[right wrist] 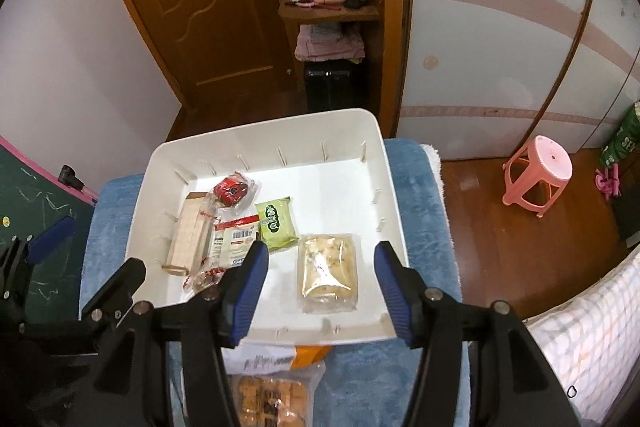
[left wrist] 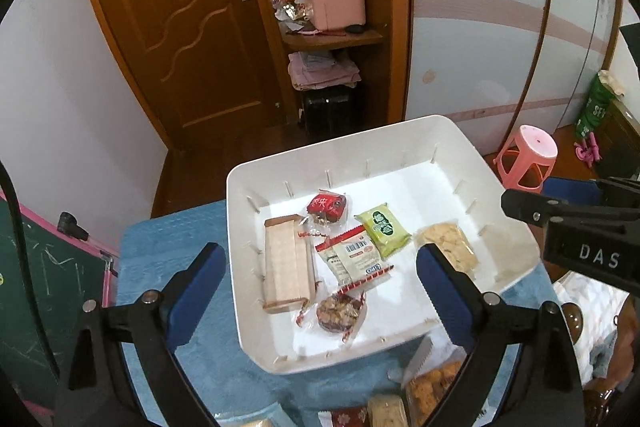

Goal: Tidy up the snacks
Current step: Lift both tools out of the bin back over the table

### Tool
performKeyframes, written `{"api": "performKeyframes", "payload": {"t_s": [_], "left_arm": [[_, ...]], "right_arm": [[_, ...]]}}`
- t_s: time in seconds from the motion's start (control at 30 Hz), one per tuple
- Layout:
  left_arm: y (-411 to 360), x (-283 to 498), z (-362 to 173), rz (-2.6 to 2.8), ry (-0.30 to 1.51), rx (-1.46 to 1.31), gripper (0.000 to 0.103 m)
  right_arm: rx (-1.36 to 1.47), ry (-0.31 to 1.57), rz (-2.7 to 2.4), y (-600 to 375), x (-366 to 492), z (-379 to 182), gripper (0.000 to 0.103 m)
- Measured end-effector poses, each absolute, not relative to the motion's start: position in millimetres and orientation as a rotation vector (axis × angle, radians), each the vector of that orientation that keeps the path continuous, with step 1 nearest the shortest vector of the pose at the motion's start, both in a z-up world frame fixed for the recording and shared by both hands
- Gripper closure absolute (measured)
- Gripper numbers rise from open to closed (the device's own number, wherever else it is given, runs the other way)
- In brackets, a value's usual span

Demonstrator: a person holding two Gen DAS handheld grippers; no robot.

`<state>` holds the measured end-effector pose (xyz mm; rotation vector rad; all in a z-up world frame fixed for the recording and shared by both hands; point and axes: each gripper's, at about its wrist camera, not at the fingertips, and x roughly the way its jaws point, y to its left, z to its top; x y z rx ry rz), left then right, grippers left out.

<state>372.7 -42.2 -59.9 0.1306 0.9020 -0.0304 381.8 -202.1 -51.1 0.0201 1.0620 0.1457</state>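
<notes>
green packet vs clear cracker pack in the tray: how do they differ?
The green packet is opaque with printed artwork; the clear cracker pack is transparent and shows pale crackers inside. The green packet is smaller and squarish, the cracker pack larger and oblong. The green packet touches the red-and-white packet; the cracker pack lies closer to the tray's right wall. Both lie flat, sealed, inside the white tray.

White tray [left wrist: 500,183] on blue cloth [left wrist: 168,251], six wrapped snacks inside, left gripper [left wrist: 322,269] spread wide above, empty

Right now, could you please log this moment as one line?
left tool: open, empty | right tool: open, over clear biscuit pack | white tray: six snacks
</notes>
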Motion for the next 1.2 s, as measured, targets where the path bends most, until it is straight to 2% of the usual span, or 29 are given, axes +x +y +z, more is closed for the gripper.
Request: {"api": "performKeyframes", "payload": {"t_s": [0.43, 0.87, 1.2], "left_arm": [[-31, 299, 9, -0.018, 0.806, 0.144, 0.007], [0, 218, 53, 0.007, 0.754, 0.150, 0.007], [32, 181, 34, 0.011, 0.792, 0.109, 0.006]], "right_arm": [[0.008, 0.947, 0.162, -211, 312, 24, 0.047], [-0.011, 0.879, 0.175, -226, 236, 65, 0.047], [-0.014, 0.922, 0.173, -250, 194, 42, 0.045]]}}
